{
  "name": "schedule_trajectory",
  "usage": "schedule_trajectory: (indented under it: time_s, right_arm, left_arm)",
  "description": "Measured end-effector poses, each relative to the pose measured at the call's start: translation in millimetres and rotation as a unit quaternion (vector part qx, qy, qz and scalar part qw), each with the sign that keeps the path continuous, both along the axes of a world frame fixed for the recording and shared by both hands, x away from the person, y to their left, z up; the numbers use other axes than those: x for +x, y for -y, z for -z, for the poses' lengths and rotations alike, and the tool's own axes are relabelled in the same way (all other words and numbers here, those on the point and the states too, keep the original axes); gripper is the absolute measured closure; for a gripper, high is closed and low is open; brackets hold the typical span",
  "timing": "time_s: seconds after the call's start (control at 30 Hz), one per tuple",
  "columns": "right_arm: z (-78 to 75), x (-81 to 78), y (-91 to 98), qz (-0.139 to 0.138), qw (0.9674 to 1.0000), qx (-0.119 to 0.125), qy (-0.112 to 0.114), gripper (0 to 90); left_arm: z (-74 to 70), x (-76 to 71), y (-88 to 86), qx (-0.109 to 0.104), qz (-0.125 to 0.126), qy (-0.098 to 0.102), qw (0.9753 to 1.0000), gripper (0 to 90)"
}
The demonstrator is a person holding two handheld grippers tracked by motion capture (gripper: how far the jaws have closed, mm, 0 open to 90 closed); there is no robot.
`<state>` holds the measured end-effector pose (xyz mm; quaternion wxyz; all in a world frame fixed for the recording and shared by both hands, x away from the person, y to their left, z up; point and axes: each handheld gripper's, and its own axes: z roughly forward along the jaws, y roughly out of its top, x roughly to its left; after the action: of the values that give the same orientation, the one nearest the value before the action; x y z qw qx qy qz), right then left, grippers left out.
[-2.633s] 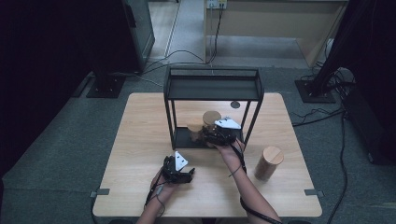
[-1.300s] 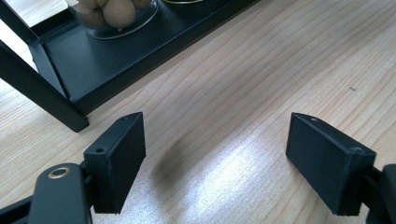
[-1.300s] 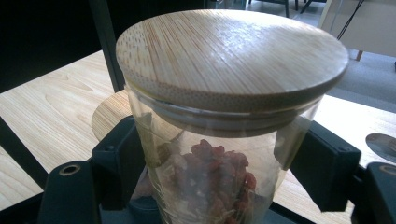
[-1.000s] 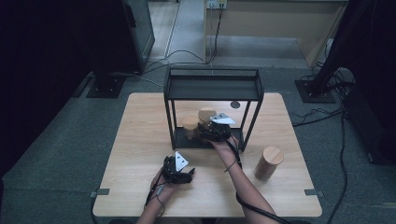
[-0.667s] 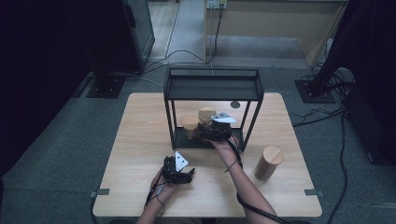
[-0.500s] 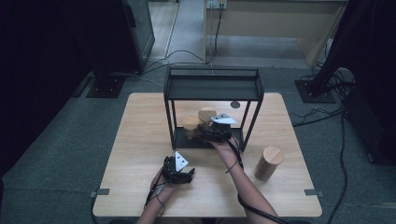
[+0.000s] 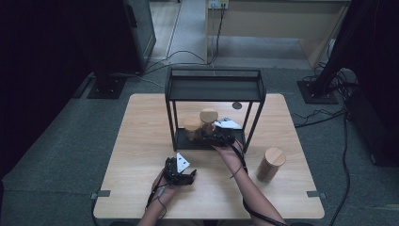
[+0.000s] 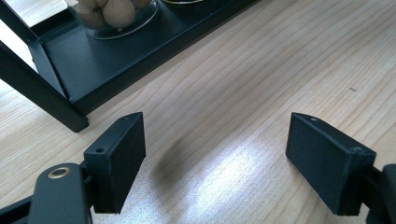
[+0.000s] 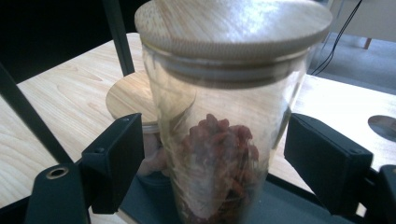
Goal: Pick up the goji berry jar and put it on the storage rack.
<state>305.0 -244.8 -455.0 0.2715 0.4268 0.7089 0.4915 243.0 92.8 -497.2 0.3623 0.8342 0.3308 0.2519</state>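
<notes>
Two jars stand on the bottom tray of the black shelf (image 7: 214,87), which sits at the twelve o'clock side of our table (image 7: 141,127) (the biggest thing in front of us). We judge the shelf is being stocked or emptied, since a third jar (image 7: 270,164) waits alone on the bare wood at about three o'clock, well apart from the frame.

Under the top tray, the taller jar (image 9: 229,121) with a wooden lid holds something dried and reddish. Our right gripper (image 7: 221,138) reaches in from the six o'clock side so its jaws stand either side of that jar; the right gripper view shows a gap between each pad and the glass, so we read them as released, not gripping. Just beside it at nine o'clock is the shorter jar (image 7: 192,129), also wood-lidded, with pale round pieces inside.

Our left gripper (image 8: 233,158) rests low near the table's six o'clock edge, probably parked out of the way; its jaws are apart with nothing but wood between them.

We can read no label, brand or writing on any jar or on the shelf.
</notes>
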Motion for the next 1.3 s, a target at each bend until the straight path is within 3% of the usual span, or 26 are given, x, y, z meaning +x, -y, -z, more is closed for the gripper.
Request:
schedule_trajectory:
  time_s: [0.4,0.83,1.07,1.2,1.3]
  right_arm:
    - [5.6,-10.2,8.2,-0.015,0.9998,0.006,0.011,20.1]
    - [15.1,-23.9,19.0,-0.034,0.9994,-0.001,0.010,20.1]
    - [17.2,-28.9,27.1,-0.035,0.9993,0.011,0.003,20.1]
    - [18.9,-27.2,36.3,-0.049,0.9984,0.027,-0.011,20.1]
    - [20.4,-29.4,39.5,-0.053,0.9982,0.026,-0.008,20.1]
  left_arm:
    - [-1.0,4.1,-2.8,-0.007,0.001,-0.010,0.9999,19.9]
    - [-0.1,1.1,-0.5,-0.001,0.001,-0.002,1.0000,19.9]
    - [0.2,-0.3,0.6,0.002,0.000,0.002,1.0000,19.9]
    - [0.0,0.6,0.0,0.000,0.000,-0.001,1.0000,19.9]
    - [-0.2,1.8,-0.5,-0.003,-0.001,-0.003,1.0000,19.9]
